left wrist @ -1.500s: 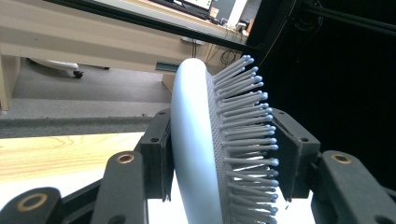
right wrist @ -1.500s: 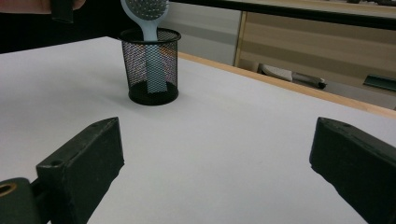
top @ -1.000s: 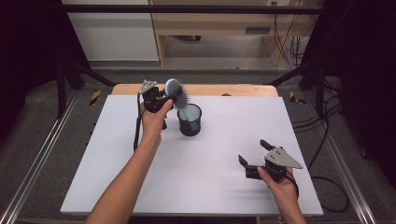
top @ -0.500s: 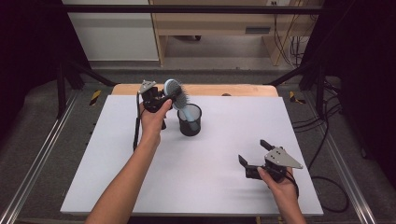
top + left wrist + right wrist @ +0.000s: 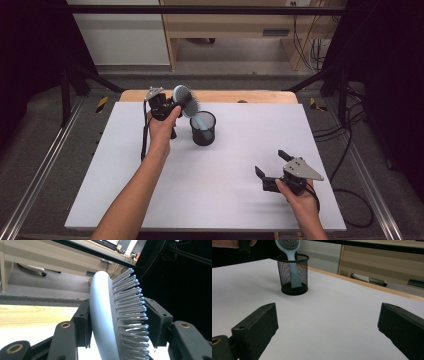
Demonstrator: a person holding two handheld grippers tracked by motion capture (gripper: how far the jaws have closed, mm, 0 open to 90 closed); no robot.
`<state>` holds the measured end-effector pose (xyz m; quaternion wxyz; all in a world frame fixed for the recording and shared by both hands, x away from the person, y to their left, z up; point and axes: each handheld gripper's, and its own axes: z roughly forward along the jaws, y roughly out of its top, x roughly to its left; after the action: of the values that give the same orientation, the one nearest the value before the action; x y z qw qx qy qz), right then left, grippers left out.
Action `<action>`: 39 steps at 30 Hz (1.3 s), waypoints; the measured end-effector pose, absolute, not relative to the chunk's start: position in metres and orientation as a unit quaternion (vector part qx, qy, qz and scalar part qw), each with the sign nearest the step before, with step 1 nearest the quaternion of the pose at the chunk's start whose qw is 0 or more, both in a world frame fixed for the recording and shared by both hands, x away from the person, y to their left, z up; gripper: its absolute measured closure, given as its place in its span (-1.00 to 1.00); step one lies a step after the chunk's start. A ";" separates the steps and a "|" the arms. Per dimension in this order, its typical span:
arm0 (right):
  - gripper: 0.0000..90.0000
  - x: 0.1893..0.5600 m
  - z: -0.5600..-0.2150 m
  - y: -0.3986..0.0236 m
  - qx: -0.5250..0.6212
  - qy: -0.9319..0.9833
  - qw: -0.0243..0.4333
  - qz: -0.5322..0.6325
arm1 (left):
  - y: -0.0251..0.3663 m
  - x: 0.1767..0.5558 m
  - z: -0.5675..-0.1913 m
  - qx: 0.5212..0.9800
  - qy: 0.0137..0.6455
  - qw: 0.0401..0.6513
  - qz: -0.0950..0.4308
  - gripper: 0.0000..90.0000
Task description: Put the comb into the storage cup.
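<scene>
A light blue hairbrush (image 5: 186,96) leans up out of a black mesh cup (image 5: 203,131) at the back of the white table, its handle down inside the cup. My left gripper (image 5: 176,106) is shut on the brush head. In the left gripper view one pad lies on the brush's smooth back (image 5: 100,315) and the other meets the bristle tips. My right gripper (image 5: 270,163) rests low at the table's front right, open and holding nothing. In the right gripper view the cup (image 5: 293,275) and brush (image 5: 288,246) stand well beyond its spread jaws (image 5: 328,325).
The white table top (image 5: 225,200) has a wooden strip (image 5: 225,96) along its far edge. A black cable (image 5: 145,135) hangs from my left gripper across the table. Metal rails and dark floor flank both sides.
</scene>
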<state>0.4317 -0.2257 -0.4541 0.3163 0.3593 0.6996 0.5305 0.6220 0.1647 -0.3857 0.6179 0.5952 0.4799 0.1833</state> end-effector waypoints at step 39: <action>-0.93 0.432 -0.455 -0.223 0.356 0.704 0.312 0.529 | 0.164 0.618 -0.386 0.602 0.463 0.610 0.226 -0.66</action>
<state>0.4319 -0.2234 -0.4552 0.3120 0.3564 0.7043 0.5287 0.6178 0.1637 -0.3859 0.6103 0.6018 0.4629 0.2260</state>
